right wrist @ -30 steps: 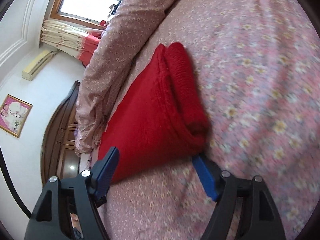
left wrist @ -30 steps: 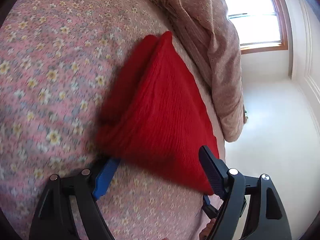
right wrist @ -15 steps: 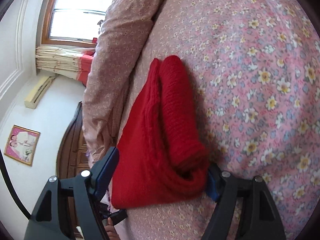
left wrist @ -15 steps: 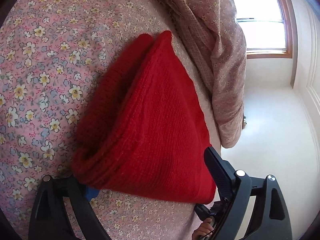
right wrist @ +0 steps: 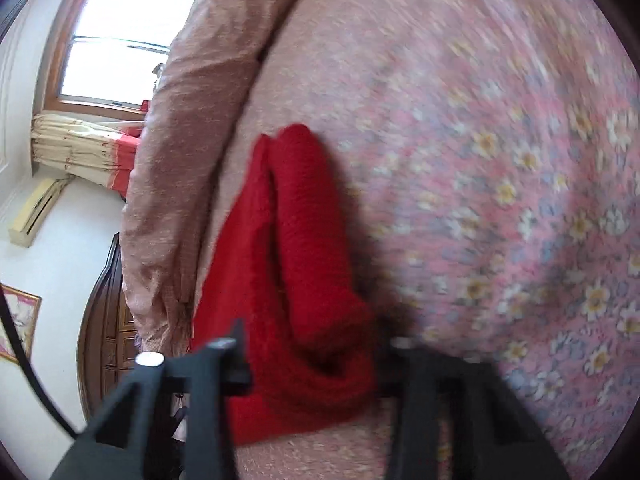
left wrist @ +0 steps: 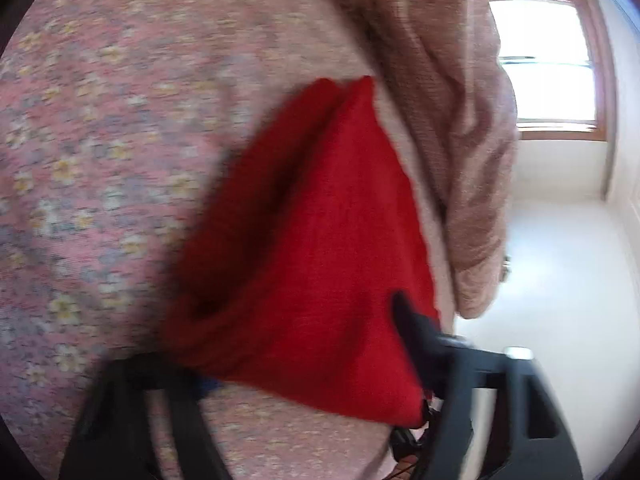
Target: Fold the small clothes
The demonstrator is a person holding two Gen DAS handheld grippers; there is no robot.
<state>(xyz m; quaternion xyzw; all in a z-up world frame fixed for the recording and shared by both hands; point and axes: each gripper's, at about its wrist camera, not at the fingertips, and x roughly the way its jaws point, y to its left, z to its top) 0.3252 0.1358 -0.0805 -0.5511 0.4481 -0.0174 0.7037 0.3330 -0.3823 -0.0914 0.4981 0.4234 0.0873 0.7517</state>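
Observation:
A red knitted garment [left wrist: 312, 248] lies folded over on the pink floral bedsheet [left wrist: 100, 152]. It also shows in the right wrist view [right wrist: 296, 272]. My left gripper [left wrist: 304, 356] straddles its near edge, one finger under the fold and one finger [left wrist: 412, 332] on top at the right. My right gripper [right wrist: 312, 364] straddles the other near corner in the same way, with the rolled fold between its fingers. Both views are blurred by motion. Neither pair of jaws looks fully closed on the cloth.
A beige quilt [left wrist: 452, 112] is bunched along the bed's far side, seen also in the right wrist view [right wrist: 192, 140]. Beyond it are a bright window [left wrist: 548, 68], a dark wooden headboard [right wrist: 108, 328] and a white wall.
Both grippers have pushed forward onto the garment's near edge and narrowed around it. The cloth now fills the space between the fingers, and the fold has bunched up.

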